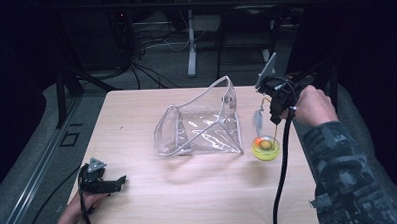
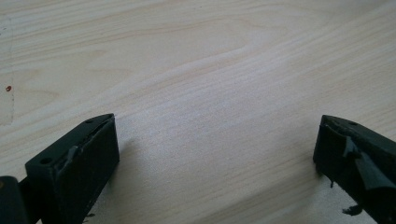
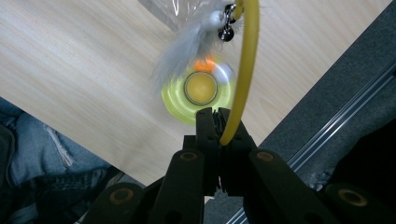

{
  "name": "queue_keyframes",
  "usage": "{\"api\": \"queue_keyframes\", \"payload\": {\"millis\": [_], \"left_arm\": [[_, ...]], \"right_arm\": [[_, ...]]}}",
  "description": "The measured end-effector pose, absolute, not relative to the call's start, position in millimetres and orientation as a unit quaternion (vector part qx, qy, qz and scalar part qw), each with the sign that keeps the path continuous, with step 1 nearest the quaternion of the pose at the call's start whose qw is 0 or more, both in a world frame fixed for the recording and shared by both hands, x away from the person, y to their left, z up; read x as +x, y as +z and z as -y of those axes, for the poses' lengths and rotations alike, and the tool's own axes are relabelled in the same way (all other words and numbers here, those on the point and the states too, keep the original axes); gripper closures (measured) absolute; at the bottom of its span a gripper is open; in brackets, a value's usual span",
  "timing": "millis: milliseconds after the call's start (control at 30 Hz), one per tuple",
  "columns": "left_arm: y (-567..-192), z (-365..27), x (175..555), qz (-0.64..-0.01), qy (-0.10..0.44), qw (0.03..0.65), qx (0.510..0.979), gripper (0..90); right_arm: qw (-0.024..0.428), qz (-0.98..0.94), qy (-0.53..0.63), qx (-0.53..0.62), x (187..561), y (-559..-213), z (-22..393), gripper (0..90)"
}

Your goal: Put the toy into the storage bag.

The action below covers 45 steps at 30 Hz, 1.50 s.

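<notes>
A round yellow toy base (image 1: 266, 148) with an orange ball in it sits on the table to the right of a clear plastic pouch (image 1: 199, 124). My right gripper (image 1: 276, 121) hangs above the base, shut on a thin yellow wand (image 3: 247, 70) that arches up from it. A grey feather (image 3: 187, 51) and a small bell (image 3: 226, 32) dangle from the wand over the base (image 3: 198, 93). My left gripper (image 1: 120, 183) rests at the table's near left corner. Its jaws stand open over bare wood, with nothing between them (image 2: 217, 154).
The light wooden table (image 1: 136, 119) has the pouch standing open in its middle. The table's right edge runs close to the toy base, with grey floor and a metal rail (image 3: 327, 126) beyond it. Cables and stand legs (image 1: 191, 52) lie behind the table.
</notes>
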<state>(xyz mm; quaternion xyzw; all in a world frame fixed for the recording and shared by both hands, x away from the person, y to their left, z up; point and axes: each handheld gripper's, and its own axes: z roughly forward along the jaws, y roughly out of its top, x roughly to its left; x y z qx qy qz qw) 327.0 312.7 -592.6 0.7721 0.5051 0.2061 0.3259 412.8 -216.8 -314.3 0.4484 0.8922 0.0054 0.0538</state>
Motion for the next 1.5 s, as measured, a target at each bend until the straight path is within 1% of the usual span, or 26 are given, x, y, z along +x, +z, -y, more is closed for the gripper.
{"api": "queue_keyframes", "payload": {"millis": [333,833,1500], "left_arm": [[-592,-313,327,-0.503,0.206,0.324,0.774,0.3],[-592,-313,327,-0.503,0.206,0.325,0.774,0.3],[-592,-313,326,-0.502,0.205,0.324,0.775,0.2]], "right_arm": [[0.057,-0.891,0.01,0.451,427,-303,210,88.0],[0.071,-0.888,0.009,0.454,438,-287,206,88.0],[0.082,-0.886,0.018,0.456,443,-269,207,88.0]]}}
